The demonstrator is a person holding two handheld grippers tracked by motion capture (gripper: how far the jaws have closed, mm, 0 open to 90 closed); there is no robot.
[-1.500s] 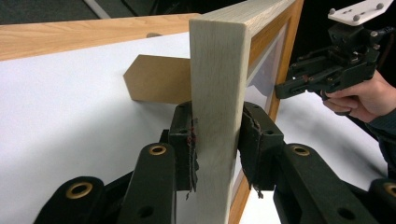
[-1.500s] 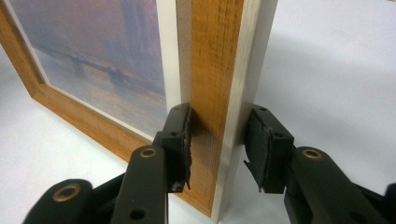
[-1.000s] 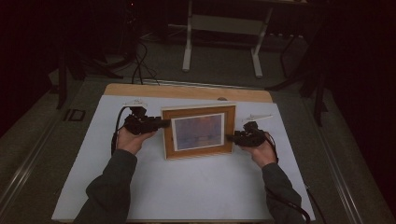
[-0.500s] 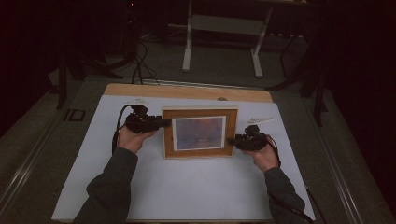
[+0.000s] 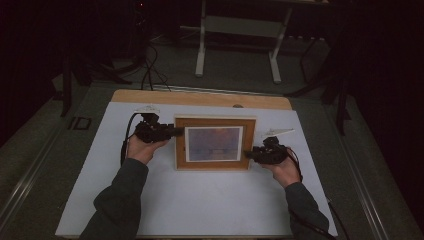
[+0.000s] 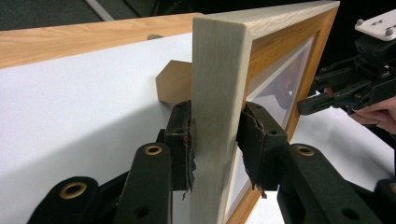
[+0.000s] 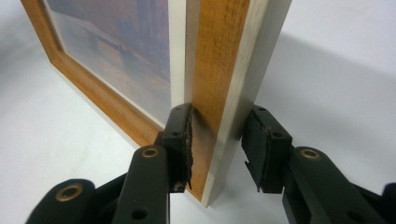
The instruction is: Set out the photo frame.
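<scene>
Where black tongs (image 5: 176,132) grip, the rectangular wooden frame (image 5: 215,120) shows grain.

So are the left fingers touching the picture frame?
Touching. In the left gripper view both fingers press flat on the frame, one on each face of its side rail, with no gap.

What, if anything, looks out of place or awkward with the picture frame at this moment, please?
The picture frame stands tilted off the white mat. In the right gripper view the right tool has one pad standing clear of the edge.
</scene>
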